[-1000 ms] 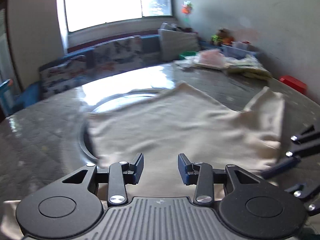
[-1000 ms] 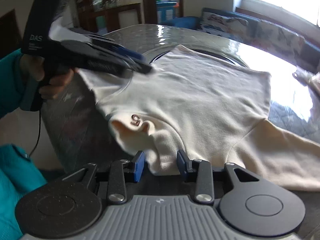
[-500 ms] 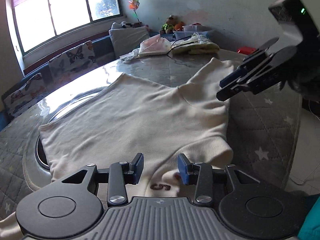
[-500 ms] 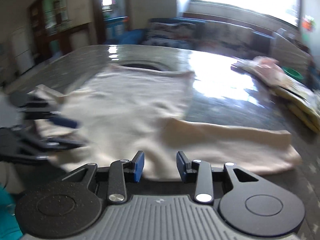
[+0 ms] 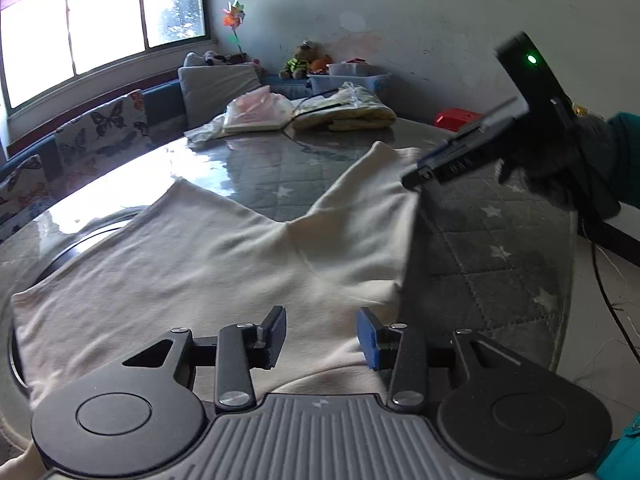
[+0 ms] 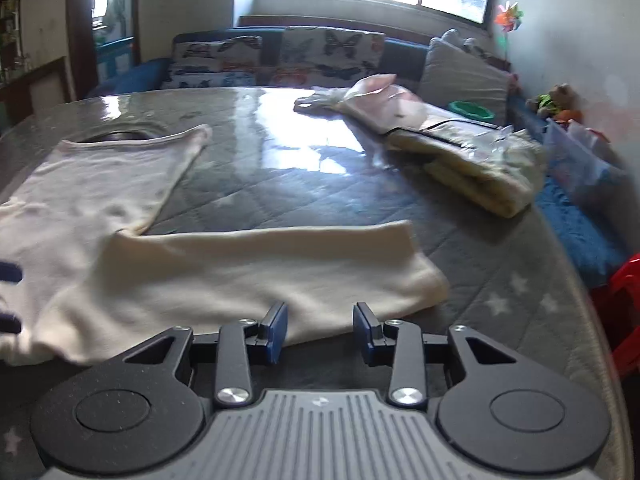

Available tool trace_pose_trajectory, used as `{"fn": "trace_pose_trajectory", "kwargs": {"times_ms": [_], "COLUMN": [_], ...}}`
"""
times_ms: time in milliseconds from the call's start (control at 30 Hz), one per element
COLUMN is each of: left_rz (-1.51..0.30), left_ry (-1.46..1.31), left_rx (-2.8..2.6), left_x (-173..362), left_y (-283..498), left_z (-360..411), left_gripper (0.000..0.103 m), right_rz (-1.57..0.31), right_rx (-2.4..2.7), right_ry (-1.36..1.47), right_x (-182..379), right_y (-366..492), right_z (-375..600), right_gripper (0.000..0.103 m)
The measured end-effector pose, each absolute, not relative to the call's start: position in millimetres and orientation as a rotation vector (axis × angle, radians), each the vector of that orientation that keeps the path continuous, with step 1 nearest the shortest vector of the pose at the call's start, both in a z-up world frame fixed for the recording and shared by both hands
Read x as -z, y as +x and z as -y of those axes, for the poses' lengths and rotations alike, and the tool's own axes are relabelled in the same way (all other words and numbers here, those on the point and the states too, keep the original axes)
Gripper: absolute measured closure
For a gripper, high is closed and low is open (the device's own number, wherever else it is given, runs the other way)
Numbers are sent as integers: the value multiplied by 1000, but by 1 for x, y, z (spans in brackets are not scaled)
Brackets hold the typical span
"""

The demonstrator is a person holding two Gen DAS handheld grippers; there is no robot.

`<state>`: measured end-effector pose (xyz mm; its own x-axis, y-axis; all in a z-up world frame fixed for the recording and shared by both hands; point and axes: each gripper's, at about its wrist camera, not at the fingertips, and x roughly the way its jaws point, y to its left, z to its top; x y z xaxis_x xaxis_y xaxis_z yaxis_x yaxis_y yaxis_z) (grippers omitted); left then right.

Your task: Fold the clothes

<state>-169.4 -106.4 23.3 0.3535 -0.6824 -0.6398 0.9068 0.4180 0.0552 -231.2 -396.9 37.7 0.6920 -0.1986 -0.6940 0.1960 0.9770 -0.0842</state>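
A cream sweatshirt (image 5: 200,264) lies flat on the round table, its body toward the left and one sleeve (image 6: 260,264) stretched out to the right. My left gripper (image 5: 320,336) hovers over the near edge of the shirt's body, jaws apart, with no cloth pinched between them. My right gripper (image 6: 320,332) stands open just short of the sleeve's near edge, close to the cuff. In the left wrist view the right gripper (image 5: 414,178), held by a gloved hand (image 5: 560,160), has its tip at the sleeve's edge. The left gripper's blue fingertips (image 6: 8,272) show at the right wrist view's left border.
The table (image 6: 320,184) has a grey quilted cover with stars under a glossy sheet. Bagged folded clothes (image 6: 460,140) lie at its far side. A sofa with butterfly cushions (image 6: 320,52) stands behind, a red stool (image 6: 624,292) beside the table's right edge.
My right gripper has swept from the collar area rightward along the sleeve toward its cuff. My left gripper has shifted and turned so that the sleeve and right gripper come into its view.
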Motion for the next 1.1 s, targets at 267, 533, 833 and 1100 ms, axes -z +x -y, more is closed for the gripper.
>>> {"fn": "trace_pose_trajectory", "kwargs": {"times_ms": [267, 533, 833, 1100], "left_rz": [-611, -609, -606, -631], "left_ry": [462, 465, 429, 427], "left_rx": [1115, 1149, 1153, 1161], "left_x": [-14, -17, -22, -19], "left_y": [-179, -184, -177, -185], "left_z": [118, 118, 127, 117], "left_gripper": [60, 57, 55, 49], "right_rz": [-772, -773, -715, -748], "right_rx": [224, 390, 107, -70], "right_ry": [-8, -3, -64, -132], "right_x": [-28, -30, -53, -39], "right_y": [-181, -177, -185, -173], "right_z": [410, 444, 373, 307], "right_gripper": [66, 65, 55, 53]}}
